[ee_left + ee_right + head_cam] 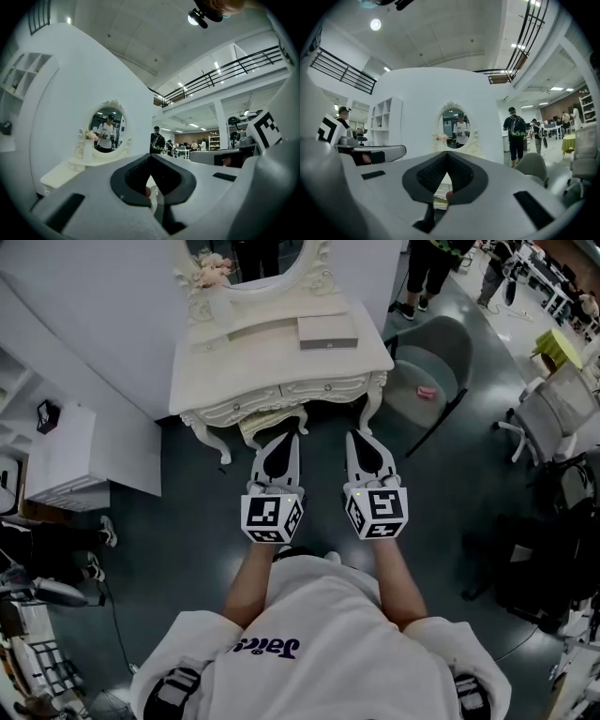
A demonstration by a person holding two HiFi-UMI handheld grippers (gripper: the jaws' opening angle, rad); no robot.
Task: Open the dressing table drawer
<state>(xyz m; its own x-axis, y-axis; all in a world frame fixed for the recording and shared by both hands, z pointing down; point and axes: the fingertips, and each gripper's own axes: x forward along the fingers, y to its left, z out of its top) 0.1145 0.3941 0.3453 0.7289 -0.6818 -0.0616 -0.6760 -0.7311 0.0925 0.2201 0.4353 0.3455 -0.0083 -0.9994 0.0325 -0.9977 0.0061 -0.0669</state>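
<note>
The cream dressing table [272, 362] stands against the white wall under its oval mirror [251, 263]. Two drawer fronts sit flush in its carved apron, one on the left [239, 407] and one on the right [328, 387]. My left gripper [283, 435] is held level just short of the table's front edge, shut with nothing in it. My right gripper [364, 434] hovers beside it below the right drawer, jaws together and empty. Both gripper views look past shut jaws, the left gripper [150, 157] and the right gripper [447, 153], at the mirror [457, 125] ahead.
A grey box [328, 332] and a flower vase [211, 273] rest on the tabletop. A cream stool [265, 424] is tucked under the table. A grey chair [436, 362] stands to the right, a white cabinet [66, 456] to the left. A person with a backpack [515, 133] stands further right.
</note>
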